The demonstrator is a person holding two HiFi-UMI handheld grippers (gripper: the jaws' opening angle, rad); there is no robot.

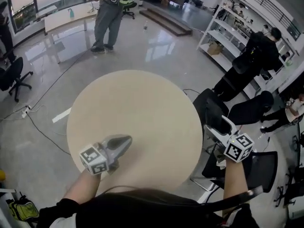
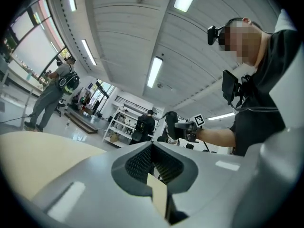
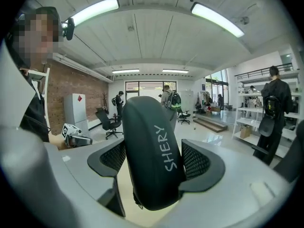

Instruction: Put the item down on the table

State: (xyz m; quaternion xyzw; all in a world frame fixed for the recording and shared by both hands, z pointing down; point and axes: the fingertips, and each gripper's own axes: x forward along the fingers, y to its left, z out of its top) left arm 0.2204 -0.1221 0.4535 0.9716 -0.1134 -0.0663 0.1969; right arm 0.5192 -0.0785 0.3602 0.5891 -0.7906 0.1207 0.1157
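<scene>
A black oval zip case [image 3: 153, 156] with white lettering stands upright between the mesh pads of my right gripper [image 3: 154, 161], which is shut on it. In the head view that gripper [image 1: 219, 127] is just off the right edge of the round beige table [image 1: 142, 108], level with the tabletop's near half. The case is hard to pick out there against the dark chairs. My left gripper [image 1: 124, 141] hovers over the table's near left part, pads [image 2: 142, 163] pressed together and nothing between them. The left gripper view shows the case [image 2: 171, 125] in the right gripper across the table.
Black office chairs [image 1: 216, 109] crowd the table's right side under my right gripper. White shelving [image 1: 228, 37] with a person [image 1: 256, 56] in black stands at the far right. Another person [image 1: 108, 18] stands beyond the table. Cables [image 1: 38, 122] run across the glossy floor at left.
</scene>
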